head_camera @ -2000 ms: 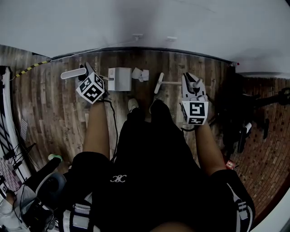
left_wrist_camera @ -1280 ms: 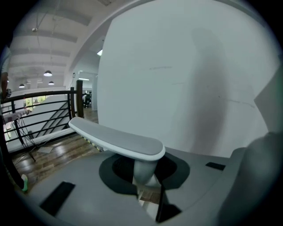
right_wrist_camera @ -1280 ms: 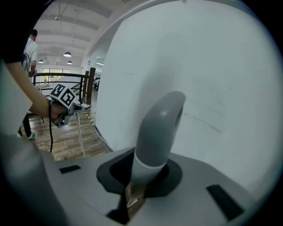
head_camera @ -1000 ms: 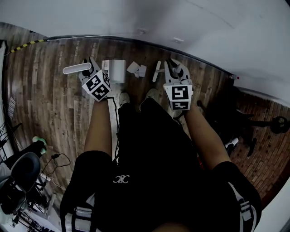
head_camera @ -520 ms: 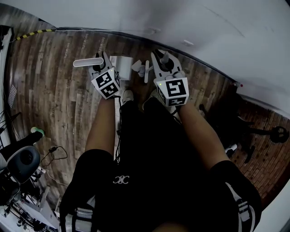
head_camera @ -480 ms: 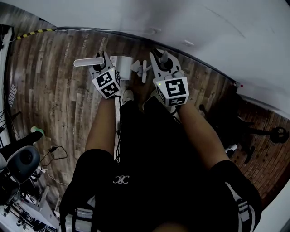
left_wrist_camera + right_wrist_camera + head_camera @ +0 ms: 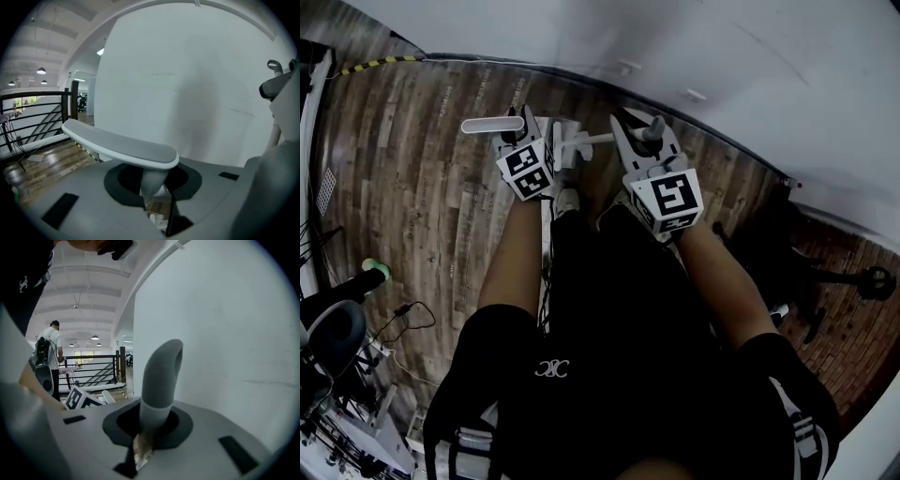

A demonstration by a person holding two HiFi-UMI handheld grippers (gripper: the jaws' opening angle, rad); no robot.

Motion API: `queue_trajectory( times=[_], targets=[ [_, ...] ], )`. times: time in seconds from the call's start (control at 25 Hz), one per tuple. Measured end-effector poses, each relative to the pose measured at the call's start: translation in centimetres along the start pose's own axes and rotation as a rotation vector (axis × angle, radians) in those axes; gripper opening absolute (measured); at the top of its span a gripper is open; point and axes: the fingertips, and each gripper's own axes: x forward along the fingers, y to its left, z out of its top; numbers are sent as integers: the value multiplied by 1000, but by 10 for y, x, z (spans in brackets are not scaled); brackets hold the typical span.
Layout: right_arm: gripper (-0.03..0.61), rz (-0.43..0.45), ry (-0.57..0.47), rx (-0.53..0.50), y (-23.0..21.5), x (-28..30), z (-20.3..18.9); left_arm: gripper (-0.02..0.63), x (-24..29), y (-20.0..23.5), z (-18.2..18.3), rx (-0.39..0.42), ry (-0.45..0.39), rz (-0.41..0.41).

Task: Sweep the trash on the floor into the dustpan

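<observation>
Left of centre in the head view: left gripper (image 7: 517, 141) clamped on the white dustpan handle (image 7: 487, 125), handle sticking out toward the left edge. Same in the left gripper view: jaws closed round the handle's stem, flat grip (image 7: 122, 149) lying across above them. Held low at the wall (image 7: 675, 47) so the dustpan (image 7: 561, 136) sits on the wooden floor (image 7: 422, 187) with its mouth toward the brush, probably to catch whatever gets pushed over.

Centre: trash hard to pick out in the head view, crowded between pan and brush. A few white crumpled scraps (image 7: 157, 219) show on the floor through the gap below the left jaws, so likely right at the pan or already in it; cannot tell which.

Right of centre: brush (image 7: 592, 140) with its white stick running leftward, head just beside the dustpan. Right gripper (image 7: 645, 141) squeezed on the grey brush handle (image 7: 161, 378), jaws closed on its base in the right gripper view, curved top poking up. Gripped at the end for reach and angled left, so a stroke drives debris into the pan.

Looks like mid-sweep or near the end. Main risk judged: scraps slipping past the pan lip.
</observation>
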Motion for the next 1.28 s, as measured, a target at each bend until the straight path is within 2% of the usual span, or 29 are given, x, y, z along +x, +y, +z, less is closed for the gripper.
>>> queue_trajectory(
  times=[0.28, 0.48, 0.68, 0.88, 1.04, 1.28],
  targets=[
    [41, -24, -9, -64, -10, -47, 5, 84, 2, -2, 1, 10, -6, -14],
    [41, -86, 47, -59, -25, -42, -25, 84, 4, -10, 0, 19, -2, -23],
    [44, -147, 69, 22, -31, -18, -50, 87, 4, -16, 1, 20, -8, -39],
    [48, -180, -32, 160, -37, 9, -40, 87, 4, -11, 1, 19, -3, -58],
    [41, -133, -94, 241, -30, 26, -24, 87, 4, -4, 0, 17, 3, -81],
    [38, -102, -65, 290, -5, 12, -24, 87, -2, 6, 0, 22, 6, -106]
  ],
)
